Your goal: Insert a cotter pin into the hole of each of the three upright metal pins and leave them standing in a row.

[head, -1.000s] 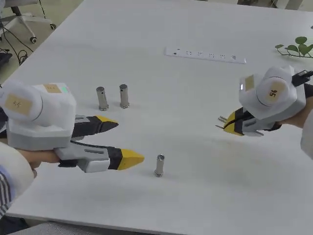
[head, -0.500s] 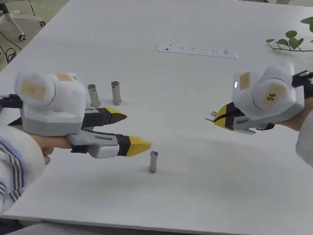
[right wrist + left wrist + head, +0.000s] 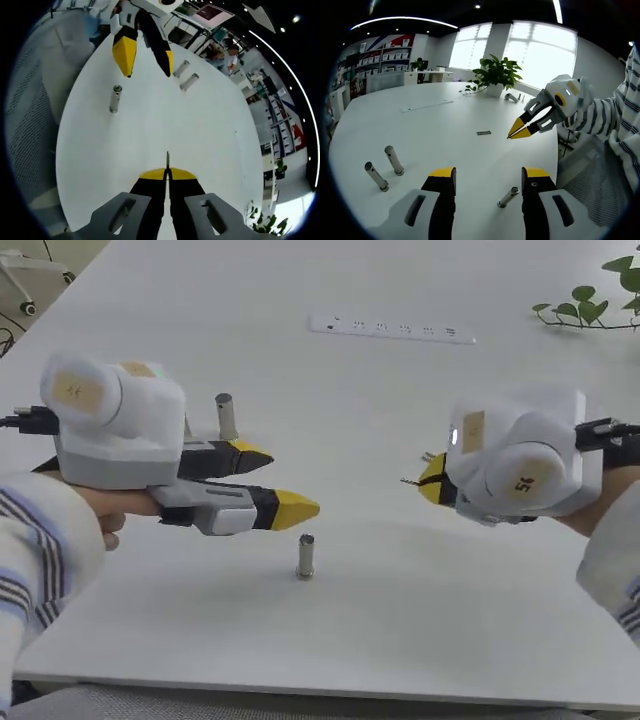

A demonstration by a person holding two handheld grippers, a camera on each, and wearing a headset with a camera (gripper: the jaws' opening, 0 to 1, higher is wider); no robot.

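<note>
Left gripper (image 3: 284, 483): jaws wide apart, empty; metal pin (image 3: 305, 556) just below its tips
Right gripper (image 3: 432, 482): jaws pinched on cotter pin (image 3: 167, 159); pin juts ahead

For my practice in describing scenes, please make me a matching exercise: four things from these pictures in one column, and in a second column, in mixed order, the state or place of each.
Column one:
1. left claw
2. right claw
3. lone metal pin
4. power strip

Column two:
A. lies flat at the far side of the table
B. shut on a cotter pin
C. open, with nothing between its jaws
D. stands upright near the front edge, close to the left claw's tips

Pairs: 1-C, 2-B, 3-D, 4-A
</note>
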